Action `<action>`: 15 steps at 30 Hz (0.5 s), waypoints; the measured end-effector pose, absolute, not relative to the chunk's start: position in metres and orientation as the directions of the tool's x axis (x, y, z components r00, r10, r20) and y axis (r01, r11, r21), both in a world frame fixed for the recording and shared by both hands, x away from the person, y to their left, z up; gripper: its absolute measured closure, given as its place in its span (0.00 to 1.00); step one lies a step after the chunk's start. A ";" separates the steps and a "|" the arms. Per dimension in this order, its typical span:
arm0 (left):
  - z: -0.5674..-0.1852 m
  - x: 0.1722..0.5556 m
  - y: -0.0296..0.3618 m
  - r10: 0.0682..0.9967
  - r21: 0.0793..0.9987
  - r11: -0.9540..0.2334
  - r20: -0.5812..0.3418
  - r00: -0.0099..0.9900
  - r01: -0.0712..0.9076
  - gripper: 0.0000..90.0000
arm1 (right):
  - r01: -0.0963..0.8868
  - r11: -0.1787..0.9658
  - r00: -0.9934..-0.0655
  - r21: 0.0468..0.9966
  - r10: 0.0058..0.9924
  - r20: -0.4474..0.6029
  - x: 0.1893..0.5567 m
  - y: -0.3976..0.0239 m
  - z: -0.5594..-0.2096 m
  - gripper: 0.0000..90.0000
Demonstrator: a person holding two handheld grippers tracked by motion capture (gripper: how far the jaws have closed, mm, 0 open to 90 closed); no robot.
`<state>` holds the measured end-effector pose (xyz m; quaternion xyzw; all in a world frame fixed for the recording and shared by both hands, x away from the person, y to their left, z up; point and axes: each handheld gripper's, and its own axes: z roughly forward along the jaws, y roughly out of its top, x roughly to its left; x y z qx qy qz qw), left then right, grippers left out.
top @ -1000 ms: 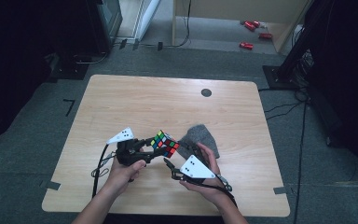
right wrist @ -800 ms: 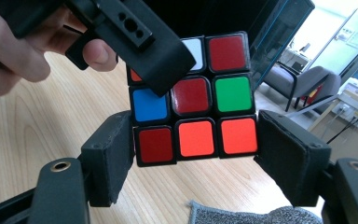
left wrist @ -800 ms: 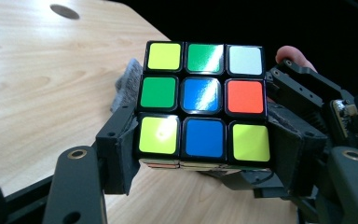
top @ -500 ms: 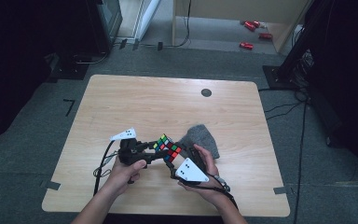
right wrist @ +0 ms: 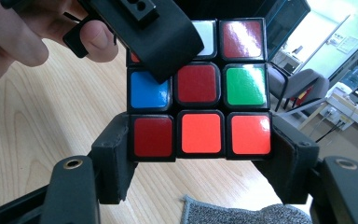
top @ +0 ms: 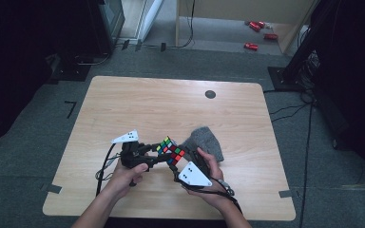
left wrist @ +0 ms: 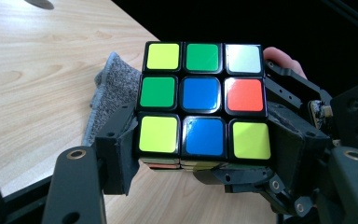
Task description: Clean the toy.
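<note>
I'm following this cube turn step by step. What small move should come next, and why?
Probably twist the right gripper to turn its layer. Both grippers clamp the cube above the table, the left gripper on a different layer, so it can brace.

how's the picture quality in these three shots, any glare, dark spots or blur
High view: dim and soft, surroundings nearly black, the table evenly lit. Left gripper view: sharp, with a slight sheen on the cube stickers. Right gripper view: glare on the cube's top red sticker, a blown-out bright room behind, and a blurred hand.
</note>
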<state>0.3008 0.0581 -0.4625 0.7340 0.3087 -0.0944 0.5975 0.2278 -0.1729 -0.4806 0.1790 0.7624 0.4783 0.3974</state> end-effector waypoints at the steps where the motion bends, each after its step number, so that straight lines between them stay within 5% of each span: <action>1: -0.462 0.300 0.058 0.340 0.827 -0.098 -0.495 0.800 0.554 0.37 | -0.105 0.477 -0.621 0.873 0.654 -0.432 0.228 -0.173 -0.480 0.38; 11: -0.453 0.299 0.070 0.370 0.875 -0.030 -0.440 0.818 0.484 0.32 | -0.050 0.473 -0.629 0.880 0.669 -0.396 0.233 -0.181 -0.478 0.38; 15: -0.450 0.297 0.074 0.432 0.910 -0.066 -0.344 0.834 0.409 0.26 | -0.006 0.452 -0.626 0.892 0.694 -0.356 0.237 -0.186 -0.475 0.38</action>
